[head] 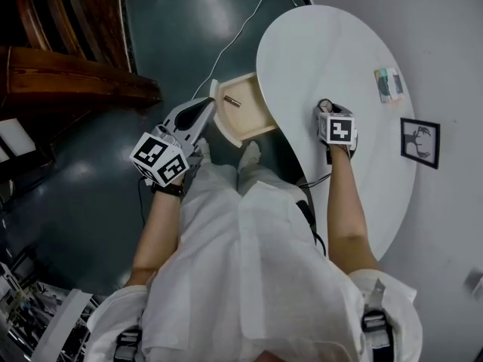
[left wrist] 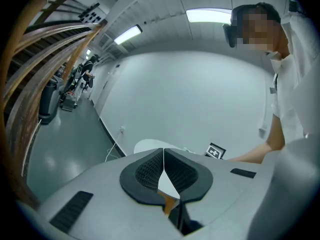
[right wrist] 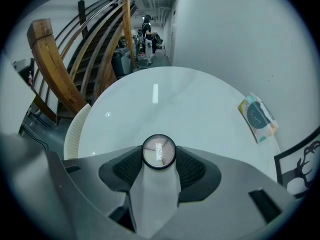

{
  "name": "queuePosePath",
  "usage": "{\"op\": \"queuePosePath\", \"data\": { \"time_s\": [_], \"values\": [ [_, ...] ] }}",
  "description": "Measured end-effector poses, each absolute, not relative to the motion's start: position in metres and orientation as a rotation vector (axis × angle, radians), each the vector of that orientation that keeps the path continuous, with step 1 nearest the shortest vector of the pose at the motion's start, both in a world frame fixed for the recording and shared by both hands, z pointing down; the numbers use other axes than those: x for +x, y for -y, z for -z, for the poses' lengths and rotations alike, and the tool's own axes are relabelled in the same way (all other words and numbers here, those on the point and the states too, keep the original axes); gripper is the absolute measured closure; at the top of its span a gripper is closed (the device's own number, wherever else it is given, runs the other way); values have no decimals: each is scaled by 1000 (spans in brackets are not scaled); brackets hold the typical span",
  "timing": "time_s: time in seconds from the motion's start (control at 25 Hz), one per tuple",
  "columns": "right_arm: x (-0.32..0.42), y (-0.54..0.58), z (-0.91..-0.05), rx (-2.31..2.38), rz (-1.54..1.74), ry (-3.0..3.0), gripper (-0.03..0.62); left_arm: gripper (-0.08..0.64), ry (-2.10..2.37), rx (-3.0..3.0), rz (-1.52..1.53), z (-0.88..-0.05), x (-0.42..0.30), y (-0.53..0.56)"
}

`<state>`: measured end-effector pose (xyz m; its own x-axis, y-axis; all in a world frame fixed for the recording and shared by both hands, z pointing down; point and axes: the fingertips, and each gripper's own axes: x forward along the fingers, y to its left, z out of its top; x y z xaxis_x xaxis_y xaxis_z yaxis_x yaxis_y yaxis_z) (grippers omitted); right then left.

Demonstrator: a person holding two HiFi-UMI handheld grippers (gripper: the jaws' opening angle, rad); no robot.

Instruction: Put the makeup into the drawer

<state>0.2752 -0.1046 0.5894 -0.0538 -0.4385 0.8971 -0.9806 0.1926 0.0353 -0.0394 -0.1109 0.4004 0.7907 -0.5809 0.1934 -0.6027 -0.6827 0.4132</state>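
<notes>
Step in hand: carry stage.
- Right claw (right wrist: 159,153) clamped on round compact (right wrist: 159,151), over bench (right wrist: 165,109); contact with bench unclear.
- Left claw (left wrist: 163,160) pressed fully together, empty, just beside drawer (head: 253,123).
- Drawer stands open, left of right claw, below bench edge. Holds one small brown stick (head: 232,102); rest bare.
- Next, likely: swing compact left past bench edge, lower into drawer, release.

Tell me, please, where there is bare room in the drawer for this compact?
The drawer floor is bare apart from a small brown stick toward its far corner; the left tongs crowd its front edge.
</notes>
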Motion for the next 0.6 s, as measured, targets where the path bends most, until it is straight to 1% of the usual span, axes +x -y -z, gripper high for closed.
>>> {"op": "queuePosePath", "data": {
  "time_s": [0.28, 0.6],
  "values": [
    [208, 109, -591, 1246, -826, 1697, 385, 545, 934, 2494, -49, -401, -69, 106],
    [117, 134, -571, 1146, -684, 1856, 385, 545, 978, 2467, -34, -402, -106, 106]
  ]
}}
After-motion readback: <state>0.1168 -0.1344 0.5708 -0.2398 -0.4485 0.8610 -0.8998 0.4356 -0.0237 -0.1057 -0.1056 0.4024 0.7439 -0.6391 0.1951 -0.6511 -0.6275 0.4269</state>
